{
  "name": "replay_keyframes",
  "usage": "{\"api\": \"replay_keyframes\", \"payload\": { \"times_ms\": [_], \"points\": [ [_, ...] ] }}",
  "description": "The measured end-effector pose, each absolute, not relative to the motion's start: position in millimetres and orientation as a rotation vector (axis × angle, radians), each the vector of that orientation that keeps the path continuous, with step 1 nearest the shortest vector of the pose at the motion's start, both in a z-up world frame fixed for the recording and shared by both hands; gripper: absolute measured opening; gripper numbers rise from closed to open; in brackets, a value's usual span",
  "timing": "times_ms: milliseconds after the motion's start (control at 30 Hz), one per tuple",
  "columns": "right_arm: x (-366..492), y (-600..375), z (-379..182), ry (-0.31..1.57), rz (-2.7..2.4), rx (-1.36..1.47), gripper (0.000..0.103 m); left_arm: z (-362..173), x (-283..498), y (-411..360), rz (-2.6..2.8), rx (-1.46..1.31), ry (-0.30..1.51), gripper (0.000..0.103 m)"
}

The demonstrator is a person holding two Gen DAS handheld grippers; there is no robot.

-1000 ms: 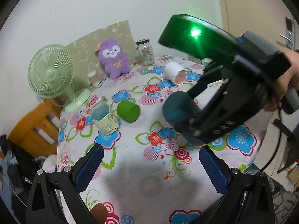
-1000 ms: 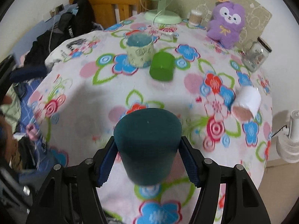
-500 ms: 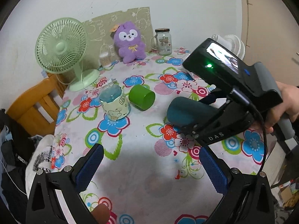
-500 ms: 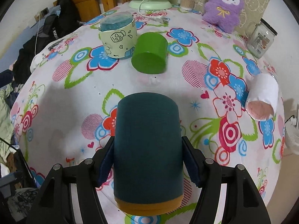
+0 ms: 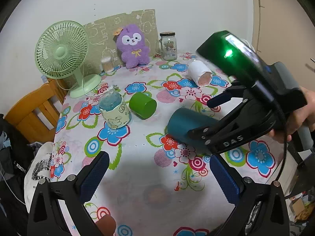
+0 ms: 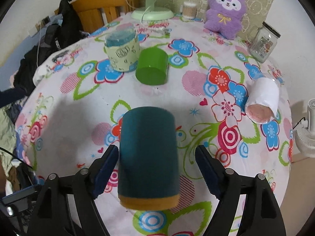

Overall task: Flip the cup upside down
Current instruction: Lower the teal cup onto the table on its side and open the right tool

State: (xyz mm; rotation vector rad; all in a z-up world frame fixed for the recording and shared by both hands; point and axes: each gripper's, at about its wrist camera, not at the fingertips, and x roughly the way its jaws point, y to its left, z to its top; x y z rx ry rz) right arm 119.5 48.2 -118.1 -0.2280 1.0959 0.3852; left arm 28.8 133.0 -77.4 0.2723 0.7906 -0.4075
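Floral tabletop (image 6: 65, 106) below; right gripper (image 6: 157, 169), jaws parted, brackets the inverted teal cup (image 6: 147, 157); next, withdraw straight back.

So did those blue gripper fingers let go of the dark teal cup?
Yes. The right gripper has opened; its fingers stand apart from the dark teal cup, unlike before.

We turned the teal cup (image 6: 148, 153) from base-toward-camera to lying on its side near the green cup (image 6: 152, 68), its orange rim toward us. Then our right gripper (image 6: 157, 169) spread its fingers (image 6: 206, 169) clear of the cup's sides, and it rested on the worktop (image 6: 196, 78).
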Motion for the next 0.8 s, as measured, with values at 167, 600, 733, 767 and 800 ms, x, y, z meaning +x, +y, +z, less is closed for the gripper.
{"api": "replay_keyframes", "payload": {
  "times_ms": [167, 600, 733, 767, 800],
  "points": [
    [102, 30, -77, 1.015, 0.409, -0.142, 0.082, -66, 30, 133, -0.411, 0.201, 0.800, 0.103],
    [18, -67, -55, 0.923, 0.308, -0.010, 0.088, -65, 28, 99, -0.421, -0.041, 0.869, 0.103],
    [-3, -97, -72, 0.922, 0.277, 0.068, 0.088, -66, 39, 86, -0.363, -0.051, 0.883, 0.103],
    [-7, -102, -75, 0.919, 0.269, 0.085, 0.088, -67, 44, 85, -0.347, -0.063, 0.889, 0.103],
    [-10, -107, -79, 0.916, 0.260, 0.098, 0.088, -68, 49, 85, -0.326, -0.078, 0.902, 0.103]
  ]
}}
